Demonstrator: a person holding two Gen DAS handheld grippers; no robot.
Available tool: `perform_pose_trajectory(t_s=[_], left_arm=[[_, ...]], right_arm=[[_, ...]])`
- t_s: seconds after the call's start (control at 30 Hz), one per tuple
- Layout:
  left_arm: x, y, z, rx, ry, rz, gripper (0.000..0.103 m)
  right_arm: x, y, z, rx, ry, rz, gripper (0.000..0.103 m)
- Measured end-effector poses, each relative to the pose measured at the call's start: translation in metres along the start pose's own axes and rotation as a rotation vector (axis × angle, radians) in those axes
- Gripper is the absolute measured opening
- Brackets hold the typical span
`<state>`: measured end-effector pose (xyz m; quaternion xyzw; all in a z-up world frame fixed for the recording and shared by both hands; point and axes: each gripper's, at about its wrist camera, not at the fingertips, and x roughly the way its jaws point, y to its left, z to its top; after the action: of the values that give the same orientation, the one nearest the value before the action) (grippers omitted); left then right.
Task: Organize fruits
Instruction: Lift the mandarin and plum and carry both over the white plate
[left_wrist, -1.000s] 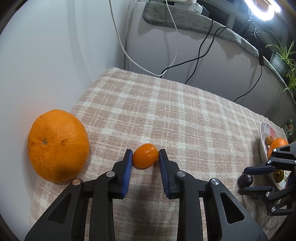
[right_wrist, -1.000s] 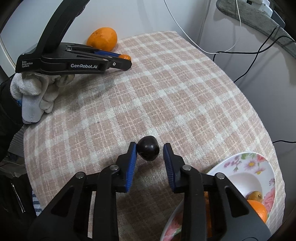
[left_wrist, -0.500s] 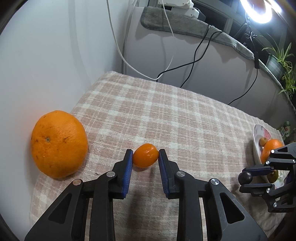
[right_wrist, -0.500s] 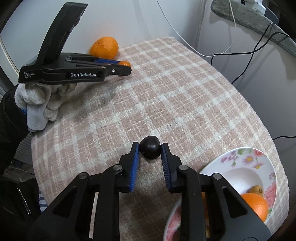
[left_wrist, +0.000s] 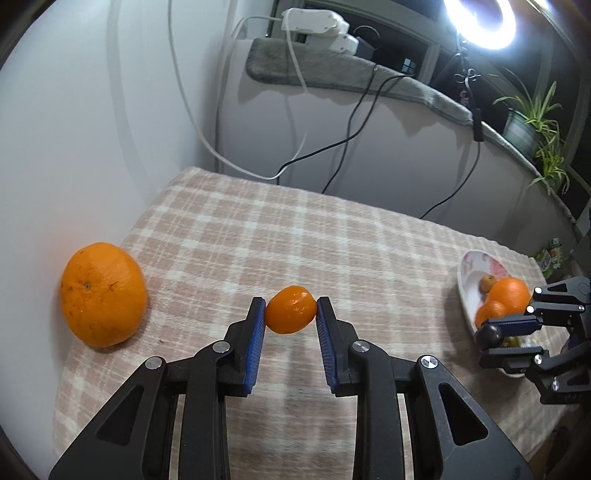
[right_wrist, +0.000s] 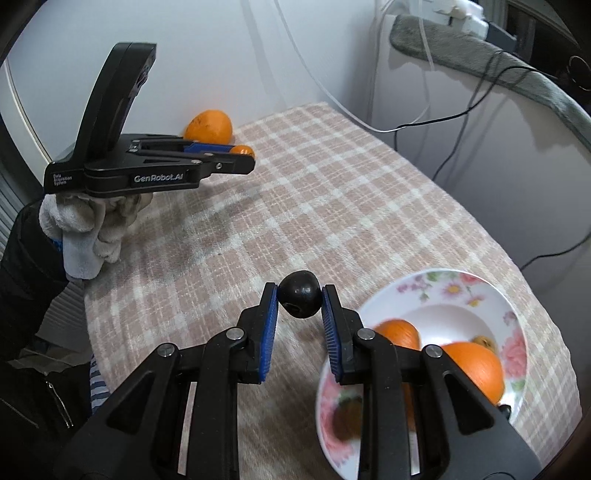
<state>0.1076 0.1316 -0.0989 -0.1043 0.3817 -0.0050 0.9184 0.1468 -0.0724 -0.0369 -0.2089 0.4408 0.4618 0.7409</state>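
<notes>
Kumquat: small orange fruit, clamped between blue pads of left gripper, both pads touching its sides. Fruit appears held above the checked tablecloth; lift height can't be judged. In right wrist view, same fruit shows as an orange tip at the left gripper's finger ends.

Dark plum: round, near-black fruit, pinched between pads of right gripper, contact on both sides. Positioned just left of the floral plate rim, over the cloth. In left wrist view it sits at the right gripper's tips, in front of the plate.

Large orange: rests on cloth near the table's left edge, close to the white wall, apart from left gripper, untouched.

Plate contents: approx. two oranges plus smaller brownish fruit; details blurred, partly hidden by right gripper's finger.

Left gripper body carried by a gloved hand, white glove, per right wrist view. Cables hang down the wall behind the table.
</notes>
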Motion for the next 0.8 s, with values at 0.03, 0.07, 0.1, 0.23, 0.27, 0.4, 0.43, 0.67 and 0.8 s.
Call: perform_pose_trajectory(t_s=[0.03,0.07,0.1,0.23,0.27,0.4,0.43,0.67,0.8], left_arm=[[-0.002,-0.003,0.0,0.005,-0.003,-0.006,0.026],[-0.003,-0.007,0.0,0.009,-0.005,-0.012,0.026],[-0.004,-0.01,0.0,0.013,-0.008,-0.018,0.026],[-0.006,-0.025,0.0,0.032,-0.013,-0.042,0.026],[-0.006,-0.029,0.0,0.037,-0.014,-0.049,0.026],[-0.006,-0.044,0.002,0.053,-0.016,-0.073,0.026],[-0.006,-0.048,0.002,0.059,-0.017,-0.079,0.026],[-0.001,-0.075,0.006,0.093,-0.012,-0.117,0.026],[0.003,-0.089,0.007,0.11,-0.007,-0.135,0.026]], right_arm=[[-0.004,-0.002,-0.003,0.009,-0.008,-0.003,0.025],[-0.008,-0.005,-0.004,0.017,-0.014,-0.005,0.025],[-0.013,-0.008,-0.007,0.027,-0.022,-0.011,0.025],[-0.029,-0.021,-0.018,0.061,-0.045,-0.032,0.025],[-0.033,-0.025,-0.021,0.071,-0.05,-0.035,0.025],[-0.05,-0.04,-0.033,0.106,-0.073,-0.054,0.025],[-0.055,-0.043,-0.037,0.117,-0.078,-0.06,0.025],[-0.075,-0.067,-0.057,0.175,-0.102,-0.094,0.025],[-0.081,-0.077,-0.065,0.199,-0.107,-0.108,0.025]])
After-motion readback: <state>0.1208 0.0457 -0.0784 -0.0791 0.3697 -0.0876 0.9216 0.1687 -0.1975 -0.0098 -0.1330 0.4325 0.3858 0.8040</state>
